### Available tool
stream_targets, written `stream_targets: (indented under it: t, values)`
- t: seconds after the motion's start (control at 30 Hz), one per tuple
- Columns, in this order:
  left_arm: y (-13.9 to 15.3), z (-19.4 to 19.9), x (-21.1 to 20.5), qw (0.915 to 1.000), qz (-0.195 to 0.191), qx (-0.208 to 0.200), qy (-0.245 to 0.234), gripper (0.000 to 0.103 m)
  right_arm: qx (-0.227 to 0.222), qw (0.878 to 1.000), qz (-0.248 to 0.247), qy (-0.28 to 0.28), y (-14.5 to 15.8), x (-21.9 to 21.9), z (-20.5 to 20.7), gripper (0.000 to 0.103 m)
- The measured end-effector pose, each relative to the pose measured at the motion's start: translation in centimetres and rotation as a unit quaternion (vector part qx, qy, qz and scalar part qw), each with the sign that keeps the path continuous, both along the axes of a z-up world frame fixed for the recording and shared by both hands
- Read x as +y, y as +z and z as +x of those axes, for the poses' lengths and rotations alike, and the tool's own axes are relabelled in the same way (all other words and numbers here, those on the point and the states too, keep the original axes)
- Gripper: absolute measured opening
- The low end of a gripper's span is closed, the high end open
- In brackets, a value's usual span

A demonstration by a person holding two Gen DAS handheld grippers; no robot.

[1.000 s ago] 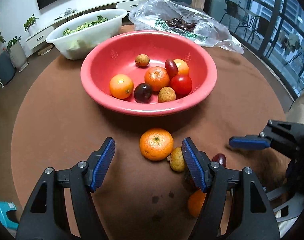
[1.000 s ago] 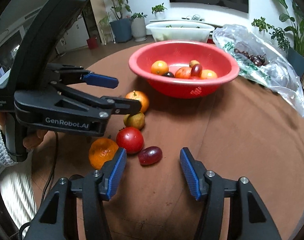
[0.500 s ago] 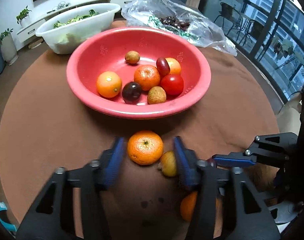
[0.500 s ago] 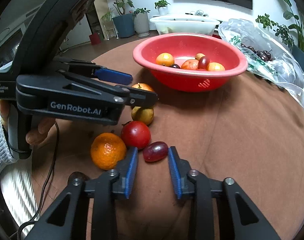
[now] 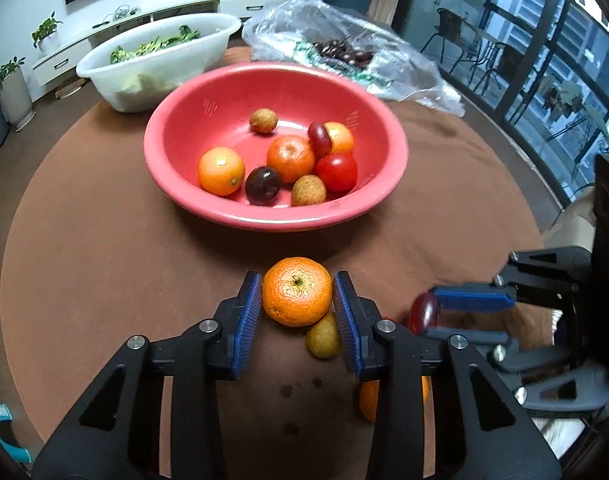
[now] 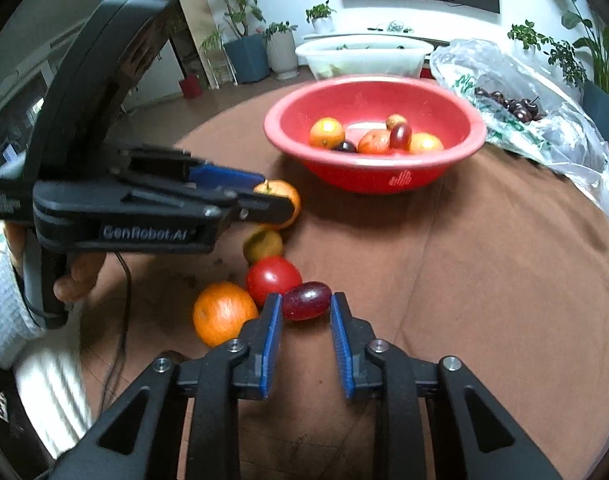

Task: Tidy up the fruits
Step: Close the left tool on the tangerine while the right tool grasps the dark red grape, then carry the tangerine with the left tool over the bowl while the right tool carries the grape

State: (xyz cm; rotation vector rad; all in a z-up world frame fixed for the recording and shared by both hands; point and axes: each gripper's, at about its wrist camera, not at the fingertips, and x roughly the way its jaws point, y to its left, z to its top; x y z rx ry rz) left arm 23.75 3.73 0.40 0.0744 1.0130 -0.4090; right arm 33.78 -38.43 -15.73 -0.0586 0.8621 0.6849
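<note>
Both claws have just narrowed from wide open, so two pickups are starting. The left gripper (image 5: 297, 304) is closing, pads touching the mandarin (image 5: 297, 291); the right gripper (image 6: 306, 313) is closing around the red grape (image 6: 306, 301). The red bowl (image 5: 184, 200) waits at twelve o'clock.

In your left wrist view, the bowl (image 5: 275, 216) is sitting at centre frame on the surface (image 5: 104, 248), holding several fruits. The tub (image 5: 160, 60) is lying at upper left, the bag (image 5: 384, 68) at upper right. Below the bowl, the mandarin (image 5: 297, 291) is resting, the grape (image 5: 423, 313) lying to its right.
</note>
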Motion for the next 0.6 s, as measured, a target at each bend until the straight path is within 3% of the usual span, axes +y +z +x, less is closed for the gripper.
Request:
stream_targets:
  t: [0.33,0.6]
  values:
    - [4.2,-0.3,0.9,0.9986,-0.044,-0.031,-0.006,0.035,-0.037,0.998,0.049,-0.017,4.2,-1.6,2.6,0.027]
    - [5.0,3.6,0.5,0.9991,-0.021,-0.037,0.005,0.035,-0.048,0.998,0.038,-0.027,5.1,-0.3,7.1,0.027]
